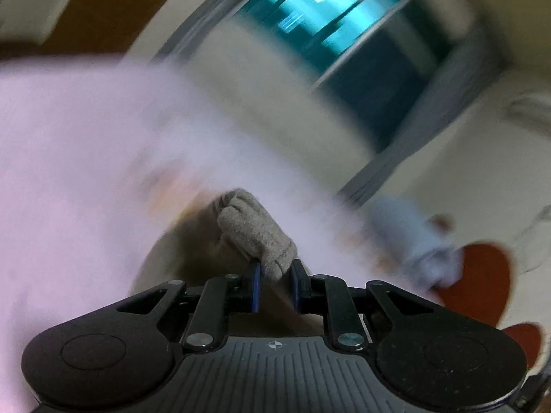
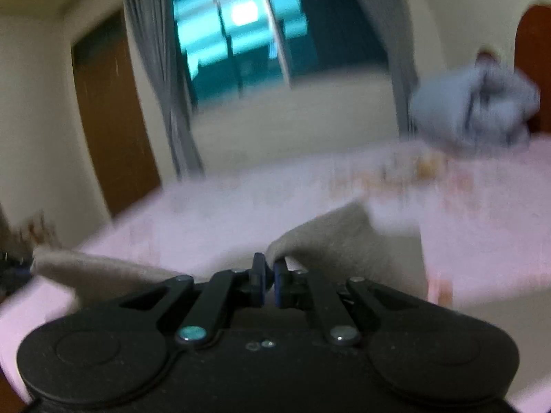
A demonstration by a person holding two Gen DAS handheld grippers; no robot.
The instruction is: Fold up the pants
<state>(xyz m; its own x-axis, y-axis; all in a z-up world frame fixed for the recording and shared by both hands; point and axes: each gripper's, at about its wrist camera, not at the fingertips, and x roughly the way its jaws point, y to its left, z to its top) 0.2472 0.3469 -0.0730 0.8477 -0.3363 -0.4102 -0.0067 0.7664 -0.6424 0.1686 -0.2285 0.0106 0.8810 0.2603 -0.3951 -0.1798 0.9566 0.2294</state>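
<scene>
The pants (image 1: 255, 227) are beige-grey knit fabric lying on a pale pink bed sheet (image 1: 69, 172). My left gripper (image 1: 275, 268) is shut on a bunched fold of the pants that stands up between its blue pads. In the right wrist view the pants (image 2: 344, 241) spread to the right, and another stretch of them runs off to the left. My right gripper (image 2: 270, 265) is shut, with the edge of the pants pinched at its fingertips. Both views are blurred.
A crumpled blue-grey garment (image 2: 475, 110) lies at the far side of the pink sheet (image 2: 482, 223), also seen as a blue-grey heap (image 1: 416, 237). Beyond are a window (image 2: 241, 34) with grey curtains, a brown door (image 2: 113, 120), and red shapes (image 1: 482, 275) at the right.
</scene>
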